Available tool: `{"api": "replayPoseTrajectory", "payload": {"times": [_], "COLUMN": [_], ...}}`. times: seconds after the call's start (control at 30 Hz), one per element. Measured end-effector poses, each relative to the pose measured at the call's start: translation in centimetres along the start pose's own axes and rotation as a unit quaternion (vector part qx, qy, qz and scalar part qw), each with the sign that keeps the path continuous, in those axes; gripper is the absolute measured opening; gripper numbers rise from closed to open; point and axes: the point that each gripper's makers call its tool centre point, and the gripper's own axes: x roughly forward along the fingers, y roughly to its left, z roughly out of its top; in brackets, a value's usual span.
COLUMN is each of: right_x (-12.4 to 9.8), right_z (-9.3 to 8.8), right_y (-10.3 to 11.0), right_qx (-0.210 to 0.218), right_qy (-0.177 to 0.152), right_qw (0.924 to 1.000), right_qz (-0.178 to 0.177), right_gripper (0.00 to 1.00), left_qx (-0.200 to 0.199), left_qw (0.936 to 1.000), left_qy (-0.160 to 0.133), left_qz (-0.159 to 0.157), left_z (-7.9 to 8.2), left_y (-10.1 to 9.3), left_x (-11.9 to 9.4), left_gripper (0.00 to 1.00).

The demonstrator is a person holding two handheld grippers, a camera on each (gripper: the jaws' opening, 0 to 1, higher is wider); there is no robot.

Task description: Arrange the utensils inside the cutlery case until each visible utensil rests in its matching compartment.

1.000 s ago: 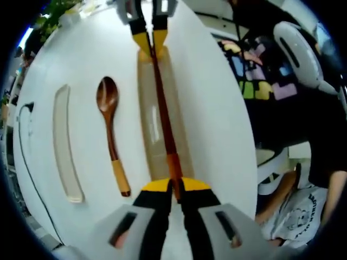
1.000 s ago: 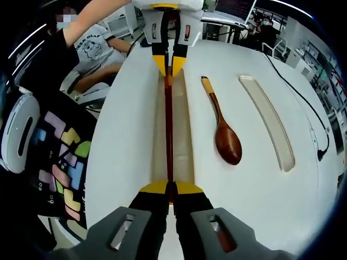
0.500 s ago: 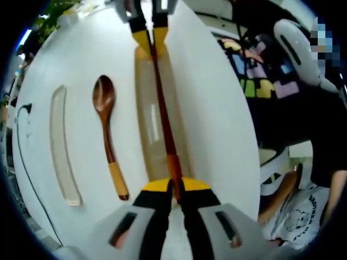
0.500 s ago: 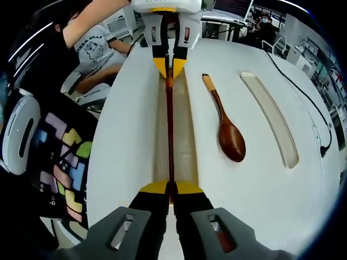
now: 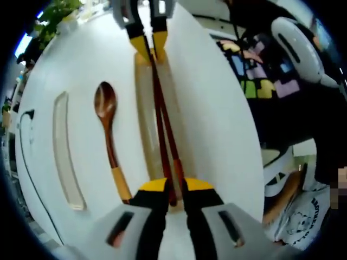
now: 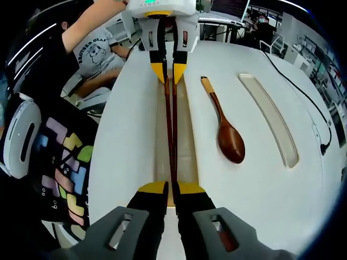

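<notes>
Wooden spoon [image 6: 228,134] beside chopsticks [image 6: 171,135], empty slot [image 6: 269,119] beyond

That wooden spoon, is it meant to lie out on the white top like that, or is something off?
It looks misplaced. The wooden spoon lies on the flat white case top, between the slot holding the chopsticks and the empty slot, in neither compartment.

Both grippers [image 5: 172,189] [image 6: 172,189] seemingly slightly parted
</notes>
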Motion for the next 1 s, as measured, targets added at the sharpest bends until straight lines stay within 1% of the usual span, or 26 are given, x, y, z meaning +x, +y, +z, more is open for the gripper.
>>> {"api": "replayPoseTrajectory", "payload": {"times": [0.3, 0.63, 0.8, 0.9, 1.0], "right_x": [-0.4, -1.6, -2.1, -2.3, -2.5], "right_z": [0.3, 1.5, 2.3, 2.6, 2.6], "right_y": [-0.2, -0.5, -1.0, -1.5, -2.0], "right_qx": [-0.001, 0.006, 0.013, 0.023, 0.031], "right_qy": [-0.006, -0.035, -0.056, -0.070, -0.075], "right_qw": [1.0000, 0.9993, 0.9982, 0.9972, 0.9965], "right_qz": [-0.006, -0.011, -0.015, -0.017, -0.021], "right_gripper": [0.04, 0.04, 0.05, 0.05, 0.05], "left_qx": [0.000, -0.004, -0.011, -0.020, -0.029], "left_qw": [0.9998, 0.9977, 0.9947, 0.9927, 0.9911], "left_qy": [-0.016, -0.050, -0.070, -0.075, -0.079], "left_qz": [0.010, 0.045, 0.074, 0.093, 0.103], "left_z": [0.4, 0.6, 0.3, -0.3, -1.0], "left_y": [0.2, 1.1, 2.3, 3.2, 3.8], "left_x": [-0.8, -2.8, -3.5, -3.9, -4.3], "left_gripper": [0.10, 0.10, 0.10, 0.11, 0.11]}}
